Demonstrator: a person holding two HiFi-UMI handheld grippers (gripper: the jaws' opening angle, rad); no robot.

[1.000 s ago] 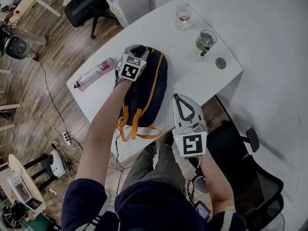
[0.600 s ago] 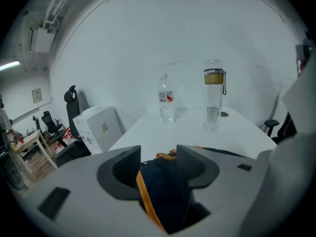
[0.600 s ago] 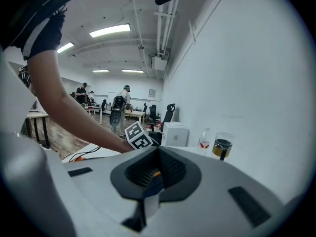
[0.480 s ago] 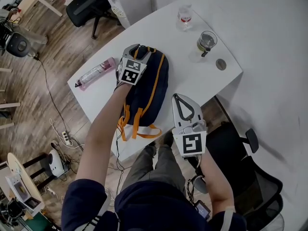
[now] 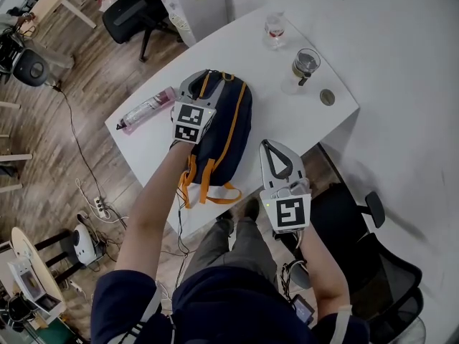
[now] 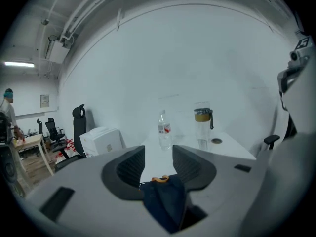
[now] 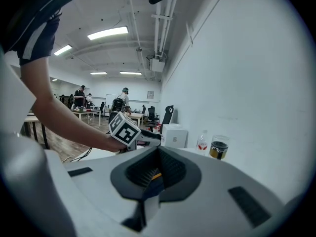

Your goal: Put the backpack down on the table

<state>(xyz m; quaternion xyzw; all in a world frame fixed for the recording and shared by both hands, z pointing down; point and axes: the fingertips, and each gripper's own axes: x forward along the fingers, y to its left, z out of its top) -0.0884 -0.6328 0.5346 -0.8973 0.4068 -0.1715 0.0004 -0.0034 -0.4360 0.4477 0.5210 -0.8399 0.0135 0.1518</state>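
Now: left gripper [image 6: 158, 150] pads stand apart, pressing on nothing, and have just been closing a little. Under the gap sits the top of the navy fabric backpack with orange trim [image 6: 163, 201] (its orange loop [image 6: 160, 179] is beneath the jaws, not gripped). Right gripper [image 7: 159, 151] tips are pressed together on nothing, off the near edge of the white rounded table [image 5: 287, 120]. Backpack lies flat on that table, straps reaching toward the near edge. Placement looks done. Risk: the left jaws hang right over the loop, and a snag there would drag the backpack toward the pink plastic bottle [image 5: 145, 108] just beside it.
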